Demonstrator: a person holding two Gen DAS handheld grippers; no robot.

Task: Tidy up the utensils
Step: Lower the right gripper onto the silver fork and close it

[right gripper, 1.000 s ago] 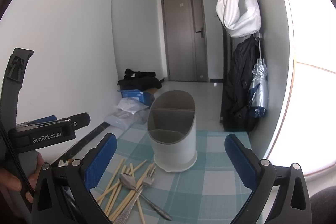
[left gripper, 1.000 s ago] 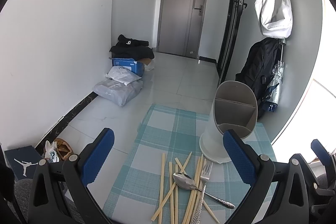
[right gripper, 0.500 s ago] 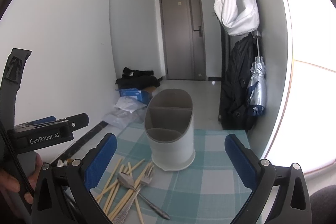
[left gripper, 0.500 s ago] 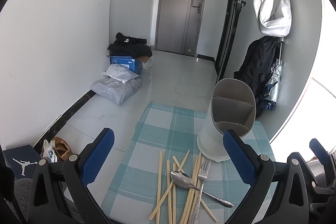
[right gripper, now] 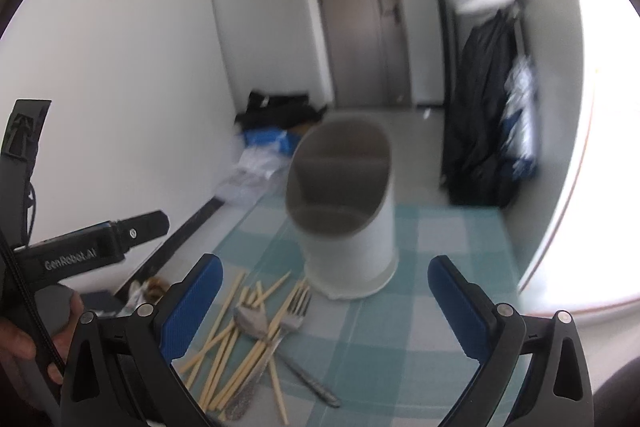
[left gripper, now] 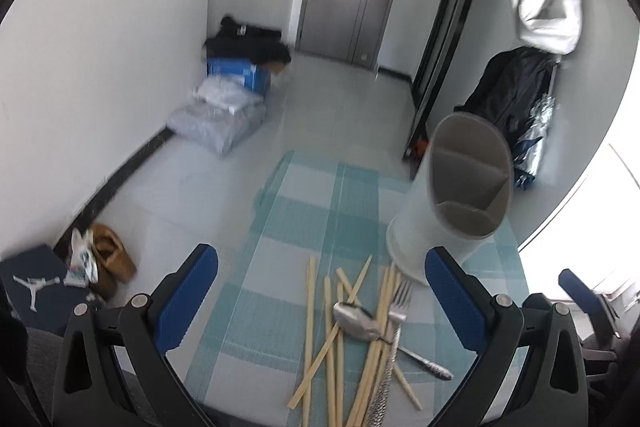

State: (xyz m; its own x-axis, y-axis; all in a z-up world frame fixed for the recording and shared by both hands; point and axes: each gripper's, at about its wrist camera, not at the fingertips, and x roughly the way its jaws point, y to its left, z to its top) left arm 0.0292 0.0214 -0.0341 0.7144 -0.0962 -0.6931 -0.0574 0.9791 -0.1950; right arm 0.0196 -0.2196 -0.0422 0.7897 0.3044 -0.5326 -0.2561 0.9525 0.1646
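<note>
At the far left of the left wrist view, a dark shoe box [left gripper: 30,283] with a white figure lies on the floor, with brown shoes [left gripper: 108,259] beside it. Further back against the white wall sit grey plastic bags [left gripper: 218,119] and a blue box [left gripper: 240,73] under dark clothing. The left tool [left gripper: 322,291] hangs above the near end of the worktop [left gripper: 280,311], its blue-padded fingers [left gripper: 188,295] spread wide with nothing between them. The worktop carries a teal and white checked cloth. On it, below and between the fingers, lies a loose heap of wooden chopsticks [left gripper: 328,339], with a spoon [left gripper: 356,319] and a fork [left gripper: 396,311] resting across them. Just beyond the heap, to the right, stands the white utensil holder [left gripper: 444,223], upright, its grey interior split into compartments that look bare. At the right a dark backpack [left gripper: 508,95] hangs below a white bag [left gripper: 548,7].

In the right wrist view, a hand [right gripper: 24,343] at the left edge grips the left tool's body. The right tool [right gripper: 320,295] is also wide open and grips nothing. The chopsticks [right gripper: 224,347], spoon [right gripper: 252,319] and fork [right gripper: 292,311] lie at lower left; the holder [right gripper: 348,227] stands centred just behind them, blurred.
</note>
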